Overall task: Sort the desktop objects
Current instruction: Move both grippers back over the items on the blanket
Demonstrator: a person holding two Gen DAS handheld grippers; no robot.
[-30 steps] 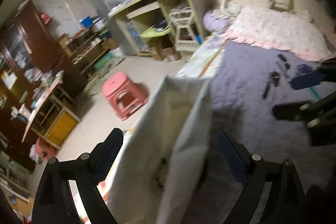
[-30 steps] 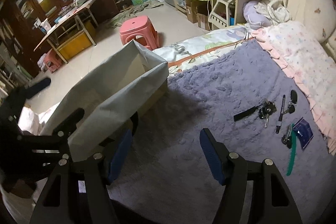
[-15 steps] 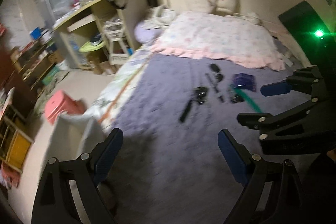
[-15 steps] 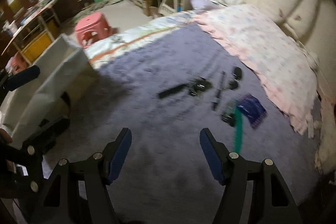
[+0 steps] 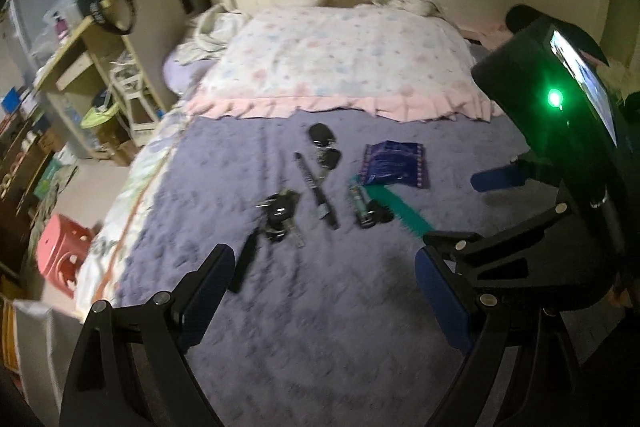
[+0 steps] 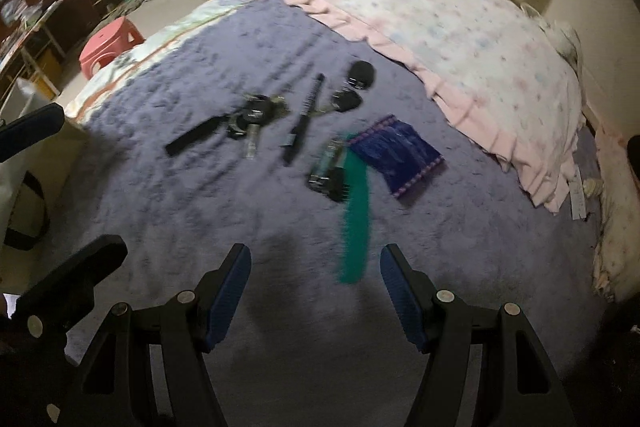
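Observation:
Small objects lie on a purple fuzzy blanket (image 5: pixel 320 307): a key bunch with a black strap (image 5: pixel 280 215), a black pen (image 5: pixel 316 191), two black key fobs (image 5: pixel 322 137), a blue packet (image 5: pixel 394 165), a green comb (image 5: pixel 404 213) and a small clip (image 5: pixel 362 205). My left gripper (image 5: pixel 320 291) is open and empty, just short of the keys. My right gripper (image 6: pixel 316 287) is open and empty, its tips near the green comb's (image 6: pixel 356 219) near end. The keys (image 6: pixel 252 117), pen (image 6: pixel 304 119) and packet (image 6: pixel 400 153) lie beyond it.
A floral quilt with a pink frill (image 5: pixel 340 67) lies behind the objects. A pale bag (image 6: pixel 24 155) stands at the bed's left edge. A pink stool (image 5: pixel 60 247), desk (image 5: pixel 100 39) and shelves stand on the floor to the left.
Both grippers swung away from the pale bag to the right and moved closer to the objects on the blanket. The bag has left the middle of both views. Both stayed open.

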